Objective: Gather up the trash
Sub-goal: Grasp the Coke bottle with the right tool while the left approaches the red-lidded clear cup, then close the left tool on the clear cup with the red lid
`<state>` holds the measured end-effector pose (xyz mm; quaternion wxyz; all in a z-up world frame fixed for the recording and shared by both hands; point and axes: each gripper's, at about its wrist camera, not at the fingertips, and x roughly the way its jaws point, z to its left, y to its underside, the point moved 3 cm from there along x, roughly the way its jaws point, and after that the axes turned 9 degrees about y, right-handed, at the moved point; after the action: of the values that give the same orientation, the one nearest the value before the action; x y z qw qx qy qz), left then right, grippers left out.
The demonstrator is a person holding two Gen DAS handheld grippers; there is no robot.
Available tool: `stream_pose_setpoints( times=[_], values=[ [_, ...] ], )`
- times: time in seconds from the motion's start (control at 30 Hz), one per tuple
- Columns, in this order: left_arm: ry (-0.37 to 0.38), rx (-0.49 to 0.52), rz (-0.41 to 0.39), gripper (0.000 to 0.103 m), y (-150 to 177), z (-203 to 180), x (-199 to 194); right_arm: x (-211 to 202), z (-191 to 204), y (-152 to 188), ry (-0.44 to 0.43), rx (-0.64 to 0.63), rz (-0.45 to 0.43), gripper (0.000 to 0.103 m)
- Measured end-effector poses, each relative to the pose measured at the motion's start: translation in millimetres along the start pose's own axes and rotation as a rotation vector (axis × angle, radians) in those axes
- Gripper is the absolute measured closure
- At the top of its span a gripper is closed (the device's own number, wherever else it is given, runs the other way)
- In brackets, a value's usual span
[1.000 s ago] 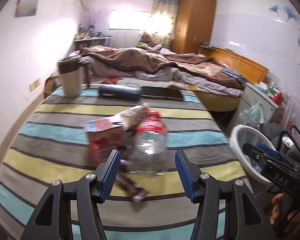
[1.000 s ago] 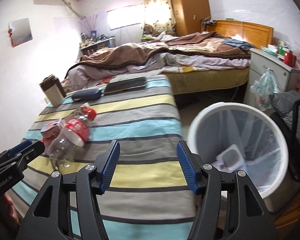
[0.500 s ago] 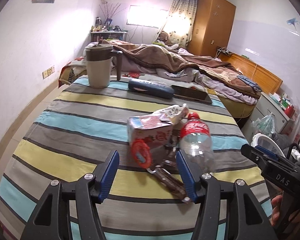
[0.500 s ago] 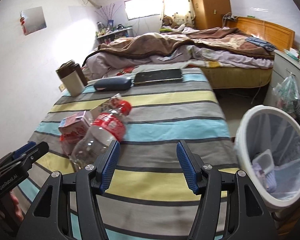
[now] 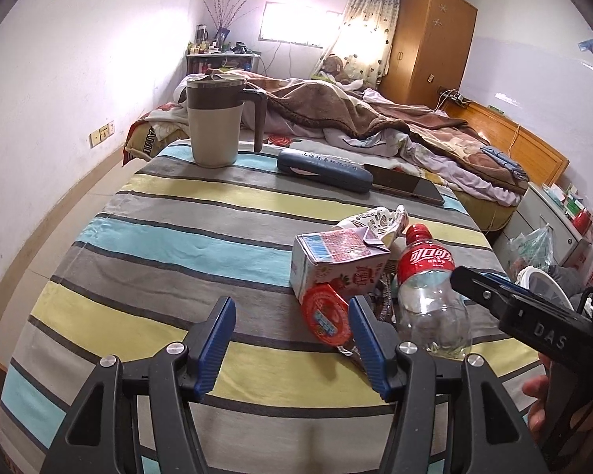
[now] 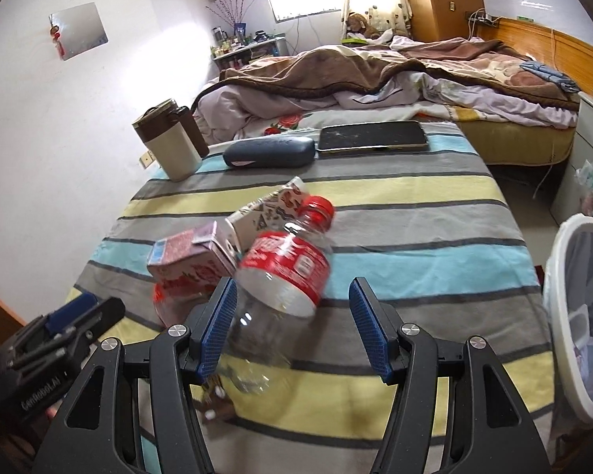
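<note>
The work surface is a table covered with a striped cloth [image 5: 170, 213] in grey, yellow and light blue bands.

Trash items lie grouped near the front right of the cloth:
- An empty clear plastic bottle with a red label and red cap [image 6: 284, 272] lies on its side, cap pointing away from the camera.
- A small pink and white drink carton [image 5: 336, 264] rests just left of the bottle, touching it.
- A round red foil-lidded cup [image 5: 326, 314] lies against the carton's near face.
- A crumpled printed paper wrapper [image 5: 375, 219] sits behind the carton and bottle.

The left gripper [image 5: 292, 341] is about half open with nothing between its blue pads. Its right finger [image 5: 369, 349] stands just beside the red cup; contact cannot be confirmed.

The right gripper [image 6: 292, 324] is wide open. In the right wrist view the bottle's base end appears between the fingers, close to the left pad [image 6: 217, 328]; the pads do not press on it.

A white round waste bin with a clear liner [image 6: 577, 316] stands on the floor beside the table's right edge.

At the far end of the cloth stand a beige and brown lidded mug [image 5: 217, 122], a dark blue oblong case [image 5: 324, 170] and a flat dark tablet [image 6: 373, 138].
</note>
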<state>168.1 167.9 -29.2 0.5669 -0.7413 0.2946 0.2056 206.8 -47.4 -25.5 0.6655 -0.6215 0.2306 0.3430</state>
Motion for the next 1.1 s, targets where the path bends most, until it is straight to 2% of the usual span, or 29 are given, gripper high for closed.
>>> stream_pose_setpoints(
  times=[0.2,0.4,0.57,0.67,0.87,1.1],
  values=[
    [-0.008,-0.005,0.006,0.044,0.3,9.4,-1.6,16.2,9.3,1.0,0.028,-0.001,0.058,0.041],
    [0.006,-0.032,0.021,0.044,3.5,16.6,1.8,27.4,11.4,3.4,0.002,0.009,0.118,0.032],
    [0.021,-0.019,0.035,0.044,4.9,12.5,7.0,23.8,2.5,4.8,-0.003,0.044,0.119,0.032],
    [0.044,-0.023,0.047,0.044,5.1,9.8,10.5,20.1,1.9,7.6,-0.016,0.026,0.122,0.039],
    [0.048,-0.031,0.066,0.044,6.8,8.0,18.7,20.1,2.9,7.3,-0.014,-0.003,0.146,0.039],
    [0.059,-0.031,0.08,0.044,4.8,5.4,27.1,10.7,-8.6,8.1,0.104,-0.096,0.125,0.039]
  ],
)
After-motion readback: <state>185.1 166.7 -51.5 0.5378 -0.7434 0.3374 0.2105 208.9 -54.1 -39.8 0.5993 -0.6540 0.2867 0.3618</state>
